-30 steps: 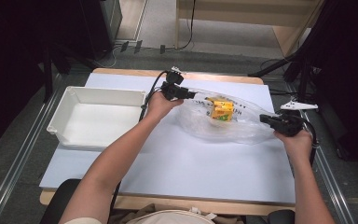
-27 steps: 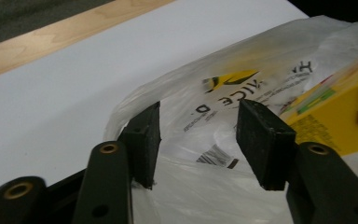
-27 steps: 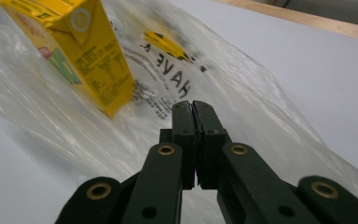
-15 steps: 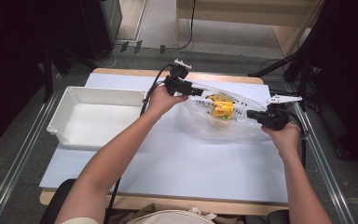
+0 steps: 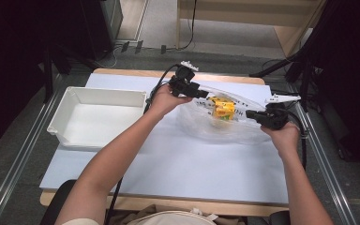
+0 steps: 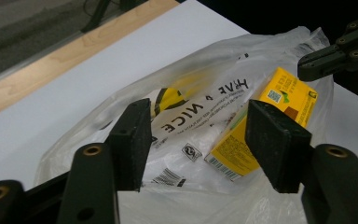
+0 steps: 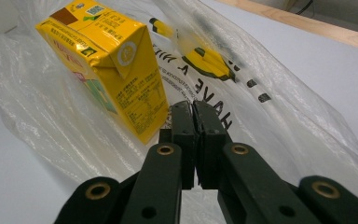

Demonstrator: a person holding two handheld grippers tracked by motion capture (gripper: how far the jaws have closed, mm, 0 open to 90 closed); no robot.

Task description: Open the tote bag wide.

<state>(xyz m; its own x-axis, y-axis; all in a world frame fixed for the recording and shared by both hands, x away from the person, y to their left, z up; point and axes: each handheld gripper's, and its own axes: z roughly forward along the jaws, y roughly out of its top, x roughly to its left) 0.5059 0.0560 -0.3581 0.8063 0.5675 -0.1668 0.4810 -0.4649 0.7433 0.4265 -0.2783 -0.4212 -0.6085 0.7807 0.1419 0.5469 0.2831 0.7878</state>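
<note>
Carton [image 6: 265,126] in bag [image 6: 200,116], beyond open left gripper [image 6: 198,140]

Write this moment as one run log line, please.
right tool: shut on thin clear plastic bag | left tool: open, jaws just closing, over bag | yellow drink carton: inside bag

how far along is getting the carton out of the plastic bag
Done: the right gripper is shut on the plastic bag. In hand: the left gripper is open over the bag, its jaws just narrowed, nothing between the pads. Left: the yellow carton is inside the bag; the white bin holds nothing.
</note>
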